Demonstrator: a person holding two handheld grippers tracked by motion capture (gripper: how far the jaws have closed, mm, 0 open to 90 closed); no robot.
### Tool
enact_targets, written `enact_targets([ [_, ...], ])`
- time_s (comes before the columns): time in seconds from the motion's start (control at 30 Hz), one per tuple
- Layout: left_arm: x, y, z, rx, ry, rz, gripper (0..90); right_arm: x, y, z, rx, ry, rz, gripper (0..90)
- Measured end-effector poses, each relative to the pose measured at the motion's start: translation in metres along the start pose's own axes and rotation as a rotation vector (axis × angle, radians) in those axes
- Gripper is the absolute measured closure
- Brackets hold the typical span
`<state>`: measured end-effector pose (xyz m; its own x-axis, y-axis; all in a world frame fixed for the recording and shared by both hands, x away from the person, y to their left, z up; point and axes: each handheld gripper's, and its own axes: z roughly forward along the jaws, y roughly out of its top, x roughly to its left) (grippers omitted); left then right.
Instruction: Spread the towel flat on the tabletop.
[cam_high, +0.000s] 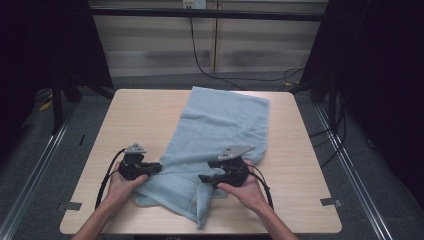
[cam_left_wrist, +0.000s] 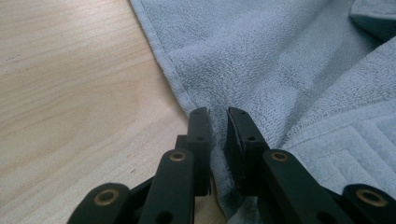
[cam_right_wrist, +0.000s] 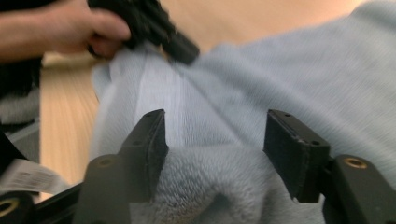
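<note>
Your light blue terry towel (cam_high: 220, 135) lies across the pale wooden table (cam_high: 140, 115), running from the upper middle of the high view down to the lower middle, where its near end is bunched and folded over itself. Your left gripper (cam_high: 156, 167) sits at lower left of centre in that view, at the towel's left hem. In the left gripper view its black jaws stand close together with the stitched towel edge (cam_left_wrist: 219, 140) pinched between them — a narrow gap shows at the tips, with cloth filling it, and bare wood spreads over the left half of the frame. Your right gripper (cam_high: 204, 178) is just right of centre, low in the high view, pointing left over the folded part. In the right gripper view its jaws are spread wide, a hump of fluffy towel rising between them without either pad pressing on it — your left hand (cam_right_wrist: 70, 28) shows blurred at upper left
</note>
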<state>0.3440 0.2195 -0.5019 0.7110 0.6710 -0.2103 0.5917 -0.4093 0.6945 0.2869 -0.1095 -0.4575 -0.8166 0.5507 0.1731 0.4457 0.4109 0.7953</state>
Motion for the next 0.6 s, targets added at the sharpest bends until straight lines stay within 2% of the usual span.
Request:
enact_targets([
  [0.07, 0.001, -0.001, -0.001, 0.003, -0.004, -0.003, 86.1, 0.000, -0.007, 0.004, 0.034, -0.027, -0.021, 63.5],
  [0.1, 0.001, -0.001, -0.002, 0.003, -0.001, -0.007, 87.1, 0.000, -0.011, 0.003, 0.038, -0.034, -0.027, 71.2],
  [0.13, 0.002, -0.001, -0.003, 0.007, -0.003, -0.009, 87.8, -0.001, -0.015, -0.002, 0.025, -0.052, -0.020, 73.9],
  [0.27, 0.000, -0.003, -0.006, 0.008, -0.014, -0.004, 88.4, -0.005, -0.023, -0.035, -0.065, -0.092, 0.032, 74.4],
  [0.37, -0.006, -0.004, -0.011, -0.005, -0.021, 0.001, 88.5, -0.003, -0.033, -0.064, -0.115, -0.101, 0.060, 70.5],
  [0.47, -0.010, -0.004, -0.018, -0.026, -0.033, -0.003, 88.5, 0.003, -0.051, -0.088, -0.140, -0.132, 0.096, 71.1],
  [0.57, -0.015, -0.008, -0.024, -0.031, -0.035, -0.008, 88.6, 0.010, -0.075, -0.107, -0.141, -0.132, 0.146, 71.0],
  [0.6, -0.017, -0.010, -0.026, -0.029, -0.051, -0.012, 88.6, 0.013, -0.082, -0.113, -0.141, -0.133, 0.157, 70.8],
])
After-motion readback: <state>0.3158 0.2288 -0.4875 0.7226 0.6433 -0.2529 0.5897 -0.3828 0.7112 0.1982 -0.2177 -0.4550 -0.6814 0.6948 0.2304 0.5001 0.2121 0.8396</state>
